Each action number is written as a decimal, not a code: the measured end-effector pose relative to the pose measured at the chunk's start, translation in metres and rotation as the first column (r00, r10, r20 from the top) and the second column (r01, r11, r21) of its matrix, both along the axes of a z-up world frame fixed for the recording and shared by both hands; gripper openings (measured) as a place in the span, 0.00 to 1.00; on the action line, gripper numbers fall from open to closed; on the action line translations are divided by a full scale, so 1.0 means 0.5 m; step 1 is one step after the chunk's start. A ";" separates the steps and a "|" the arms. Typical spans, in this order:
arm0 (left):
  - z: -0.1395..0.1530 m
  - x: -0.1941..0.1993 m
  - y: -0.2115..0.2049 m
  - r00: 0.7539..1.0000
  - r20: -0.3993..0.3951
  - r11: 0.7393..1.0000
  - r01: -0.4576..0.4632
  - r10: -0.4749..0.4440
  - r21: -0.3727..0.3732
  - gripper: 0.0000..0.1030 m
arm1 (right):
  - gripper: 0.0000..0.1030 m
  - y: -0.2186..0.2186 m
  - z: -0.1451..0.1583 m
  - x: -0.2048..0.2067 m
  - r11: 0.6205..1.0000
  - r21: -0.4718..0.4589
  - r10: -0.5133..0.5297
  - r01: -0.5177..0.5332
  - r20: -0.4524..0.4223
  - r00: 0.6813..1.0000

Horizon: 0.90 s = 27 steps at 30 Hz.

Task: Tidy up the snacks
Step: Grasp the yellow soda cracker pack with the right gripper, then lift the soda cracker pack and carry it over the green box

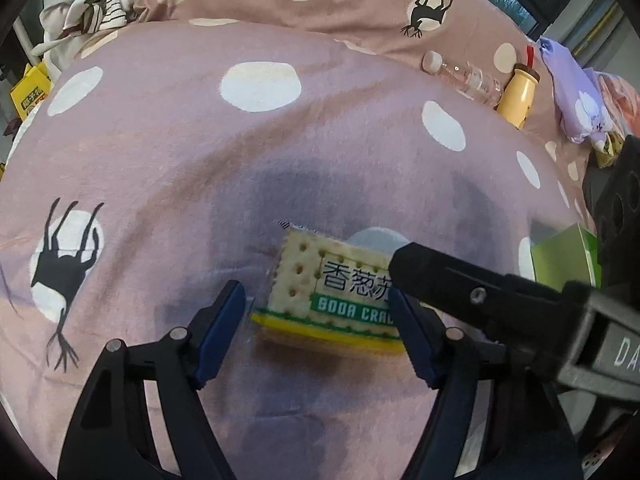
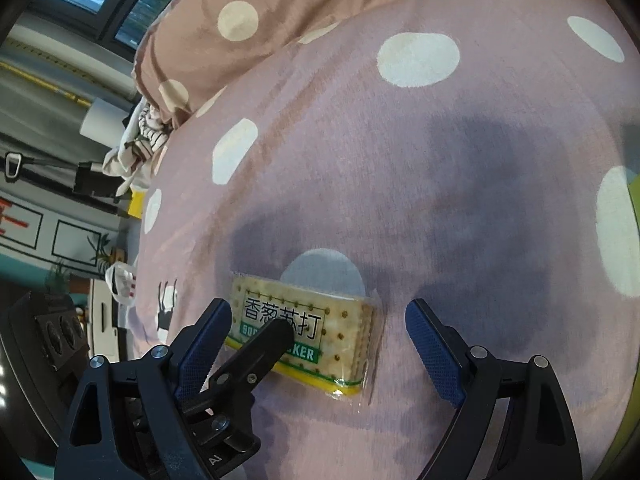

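**2 grippers crowd 1 cracker pack**

Blue pads of the left gripper (image 1: 320,336) stand apart around the soda cracker pack (image 1: 332,284), not pressing it. It lies mid-bedspread (image 1: 160,140). Right gripper (image 2: 320,344) gapes too, 1 finger overlapping; both closing could collide or crush crackers.

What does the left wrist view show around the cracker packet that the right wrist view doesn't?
Only the left wrist view shows the yellow bottle standing whole beside the clear bottle, the purple cloth bundle and a green box at the right edge. Only the right wrist view shows the packet's far end and the room's floor and furniture at left. Both show the soda cracker packet lying on the spotted bedsheet, with the left gripper and right gripper open around it.
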<state>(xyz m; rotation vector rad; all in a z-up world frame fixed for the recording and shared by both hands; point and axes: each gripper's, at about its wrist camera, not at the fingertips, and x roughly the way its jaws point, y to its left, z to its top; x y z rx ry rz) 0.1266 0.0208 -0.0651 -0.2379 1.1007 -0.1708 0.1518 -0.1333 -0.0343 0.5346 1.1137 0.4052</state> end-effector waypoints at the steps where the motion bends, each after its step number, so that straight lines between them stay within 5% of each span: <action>1: 0.000 0.001 -0.002 1.000 0.003 1.000 0.004 -0.004 0.004 0.67 | 0.87 0.002 -0.001 0.003 1.000 0.000 0.001 -0.001 -0.001 1.000; 10: 0.005 -0.019 -0.027 1.000 0.020 1.000 0.007 -0.007 0.012 0.59 | 0.74 0.023 0.002 -0.004 0.998 -0.060 -0.004 0.006 0.030 1.000; 27: 0.107 -0.200 -0.048 0.993 0.118 1.000 -0.007 0.006 0.009 0.57 | 0.74 0.025 0.108 -0.181 0.988 -0.154 0.020 0.008 0.182 0.983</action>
